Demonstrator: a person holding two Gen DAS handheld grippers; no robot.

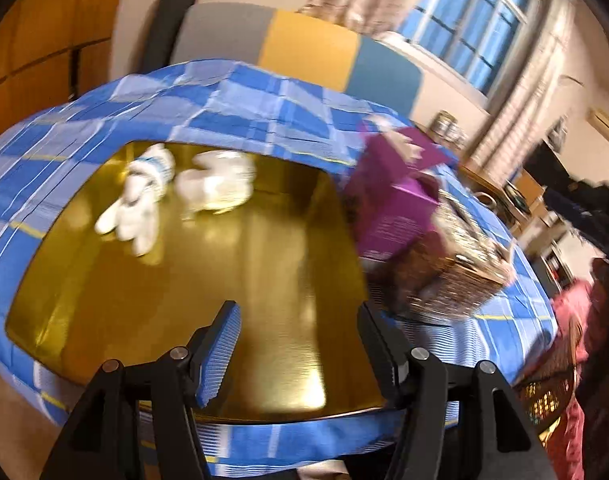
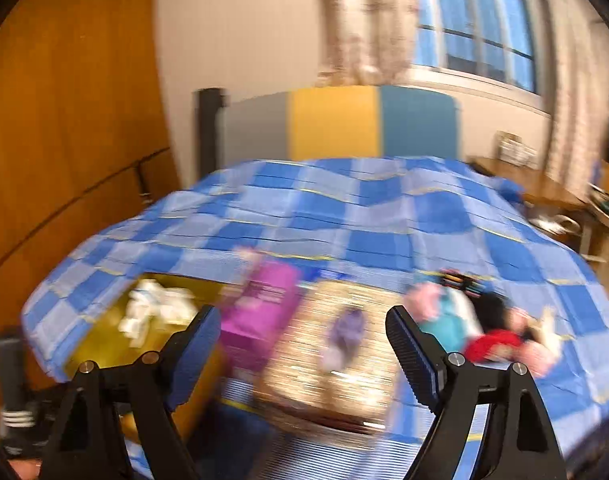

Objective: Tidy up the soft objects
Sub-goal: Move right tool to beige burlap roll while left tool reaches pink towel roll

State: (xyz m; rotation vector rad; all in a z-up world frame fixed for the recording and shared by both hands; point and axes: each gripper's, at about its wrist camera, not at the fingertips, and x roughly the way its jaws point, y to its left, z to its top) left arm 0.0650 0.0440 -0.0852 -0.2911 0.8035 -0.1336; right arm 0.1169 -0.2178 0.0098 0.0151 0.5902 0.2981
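**Both grippers empty above a blue-checked bed**

Left gripper (image 1: 300, 344) poised over a shiny gold tray (image 1: 208, 280), fingers (image 1: 220, 356) apart with nothing between them. On the tray's far part, toward its left corner, two white soft toys (image 1: 144, 196) lying side by side, close together or touching. Tray lying on the blue checked bedcover (image 1: 244, 100) near the bed's left edge.

Just right of the tray, a purple box (image 1: 396, 200) tilted against a woven basket (image 1: 456, 272), both on the bedcover. In the right wrist view, purple box (image 2: 260, 312) between tray (image 2: 100, 344) and basket (image 2: 336, 344), with a small lilac soft thing (image 2: 346, 336) lying inside the basket; too blurred to tell its shape.

Right gripper (image 2: 300, 356) held above the basket, fingers (image 2: 412, 360) spread wide and clear of everything, nothing gripped. Right of the basket, toward the bed's right edge, a heap of soft toys (image 2: 484, 328) in pink, teal, black and red on the bedcover, touching one another. White toys (image 2: 152, 312) visible here too on the tray at the left.

Beyond the bed's far edge, a headboard (image 2: 336, 124) in grey, yellow and blue panels.
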